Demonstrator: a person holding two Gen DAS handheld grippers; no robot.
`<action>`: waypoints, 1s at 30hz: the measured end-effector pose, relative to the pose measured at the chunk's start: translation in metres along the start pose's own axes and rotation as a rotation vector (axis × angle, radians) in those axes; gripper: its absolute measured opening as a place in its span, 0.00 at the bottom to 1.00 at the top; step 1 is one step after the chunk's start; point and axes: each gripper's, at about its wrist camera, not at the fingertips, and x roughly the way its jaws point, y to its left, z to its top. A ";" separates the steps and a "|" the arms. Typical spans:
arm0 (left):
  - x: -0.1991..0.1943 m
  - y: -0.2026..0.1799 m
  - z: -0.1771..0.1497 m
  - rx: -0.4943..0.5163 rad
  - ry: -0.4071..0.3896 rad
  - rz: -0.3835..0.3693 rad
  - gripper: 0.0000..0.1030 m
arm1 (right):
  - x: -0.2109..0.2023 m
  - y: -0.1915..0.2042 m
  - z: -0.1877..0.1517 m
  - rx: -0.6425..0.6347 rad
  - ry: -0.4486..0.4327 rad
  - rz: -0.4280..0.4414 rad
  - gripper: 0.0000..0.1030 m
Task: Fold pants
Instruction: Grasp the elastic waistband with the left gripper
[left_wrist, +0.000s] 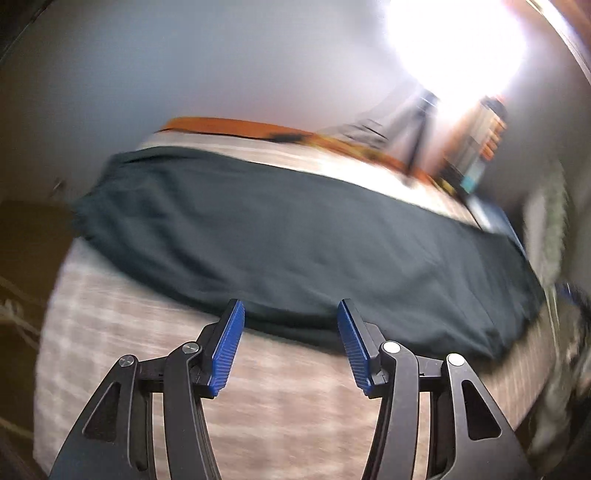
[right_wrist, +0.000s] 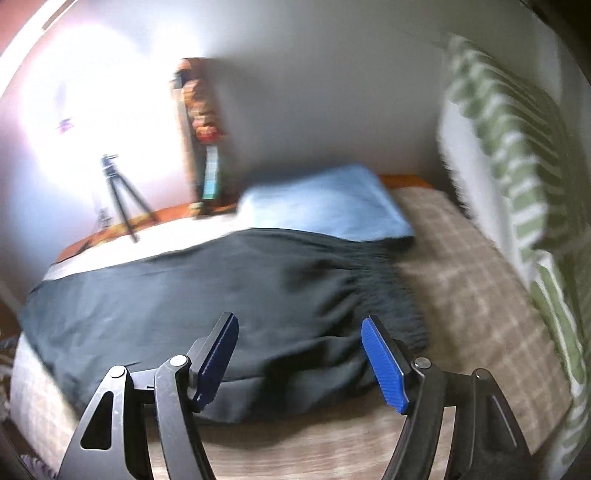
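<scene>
pants (left_wrist: 295, 236) flat on bed (left_wrist: 295, 424)

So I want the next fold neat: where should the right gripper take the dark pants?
Probably the gathered waistband of the dark pants, approached from the bare plaid bedding beside it: its bunched edge gives the open right gripper thickness to pinch.

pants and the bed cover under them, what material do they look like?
Pants: thin, soft, matte dark woven fabric, likely cotton blend; it lies limp with shallow creases and gathers at the waistband. Bed cover: beige plaid cloth, looks coarser, blanket-like; blur leaves the weave unclear.
</scene>
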 end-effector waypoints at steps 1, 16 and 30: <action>0.000 0.013 0.003 -0.036 -0.009 0.009 0.50 | 0.002 0.010 0.001 -0.017 0.004 0.021 0.70; 0.040 0.173 0.038 -0.502 -0.032 0.112 0.61 | 0.063 0.159 -0.014 -0.213 0.133 0.213 0.70; 0.068 0.176 0.057 -0.451 -0.096 0.285 0.50 | 0.078 0.209 -0.014 -0.287 0.149 0.221 0.70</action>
